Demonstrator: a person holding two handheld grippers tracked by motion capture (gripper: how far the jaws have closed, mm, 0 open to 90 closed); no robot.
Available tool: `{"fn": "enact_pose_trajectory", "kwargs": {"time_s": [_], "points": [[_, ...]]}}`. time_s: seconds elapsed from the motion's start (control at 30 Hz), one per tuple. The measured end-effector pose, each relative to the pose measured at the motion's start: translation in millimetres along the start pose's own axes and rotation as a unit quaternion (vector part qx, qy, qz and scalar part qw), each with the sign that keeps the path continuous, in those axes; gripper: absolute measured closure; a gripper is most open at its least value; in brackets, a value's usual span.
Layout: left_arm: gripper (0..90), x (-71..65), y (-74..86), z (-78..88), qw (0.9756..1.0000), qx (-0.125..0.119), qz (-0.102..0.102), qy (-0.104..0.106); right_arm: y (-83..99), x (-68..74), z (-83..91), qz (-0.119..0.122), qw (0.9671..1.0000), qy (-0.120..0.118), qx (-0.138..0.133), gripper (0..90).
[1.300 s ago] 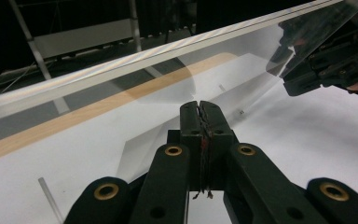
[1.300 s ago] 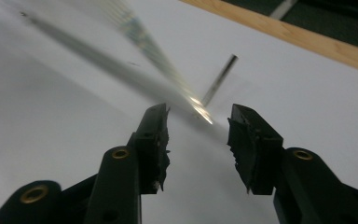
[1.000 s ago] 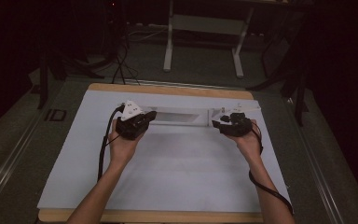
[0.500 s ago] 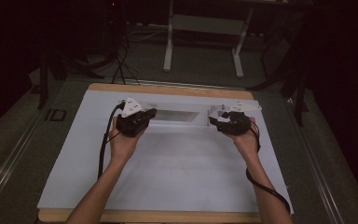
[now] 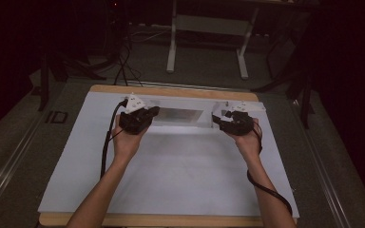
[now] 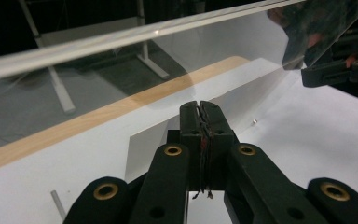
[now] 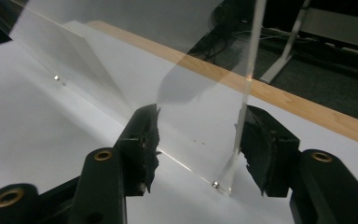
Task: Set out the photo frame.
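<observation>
High view, clear acrylic box [image 5: 183, 115], left gripper [image 5: 153, 112] clamping its edge; right gripper [image 5: 217, 119] spread around its wall

The right gripper [image 5: 221, 119] shifted slightly left along the clear plastic stand [image 5: 180, 115], and its jaws had just been closing a little, the stand's end panel [image 7: 244, 84] standing between them.

Left tool [image 5: 152, 112] clamped shut, right tool [image 5: 217, 120] seemingly open
</observation>
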State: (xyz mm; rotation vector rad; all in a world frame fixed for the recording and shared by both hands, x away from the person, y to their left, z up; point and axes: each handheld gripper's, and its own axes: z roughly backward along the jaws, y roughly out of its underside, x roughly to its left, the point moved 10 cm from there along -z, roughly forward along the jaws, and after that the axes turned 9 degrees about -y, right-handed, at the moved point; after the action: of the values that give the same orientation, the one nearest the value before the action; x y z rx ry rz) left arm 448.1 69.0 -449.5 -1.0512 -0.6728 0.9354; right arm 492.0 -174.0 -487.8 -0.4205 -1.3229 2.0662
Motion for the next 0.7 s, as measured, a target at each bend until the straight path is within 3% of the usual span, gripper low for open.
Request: {"fn": "enact_pose_trajectory", "kwargs": {"time_s": [0.17, 0.27, 0.43, 0.7], "points": [[86.4, 6.1, 0.5, -1.1, 0.9999, 0.003, 0.008, -0.006, -1.5, -1.9, -2.7, -0.006, 1.0000, 0.006, -0.005, 48.9], [81.9, 7.6, -1.0, 3.6, 0.9999, -0.003, 0.015, 0.001, -2.5, -2.9, -3.6, -0.011, 0.9999, 0.009, -0.006, 48.8], [79.5, 14.0, -2.2, 11.6, 0.9998, -0.010, 0.015, -0.008, -5.2, -5.7, -6.0, -0.021, 0.9996, 0.016, -0.008, 48.7], [68.4, 36.4, 6.3, 22.3, 0.9989, -0.014, 0.038, -0.024, -8.1, -9.3, -8.9, -0.028, 0.9994, 0.021, -0.009, 48.7]]}}
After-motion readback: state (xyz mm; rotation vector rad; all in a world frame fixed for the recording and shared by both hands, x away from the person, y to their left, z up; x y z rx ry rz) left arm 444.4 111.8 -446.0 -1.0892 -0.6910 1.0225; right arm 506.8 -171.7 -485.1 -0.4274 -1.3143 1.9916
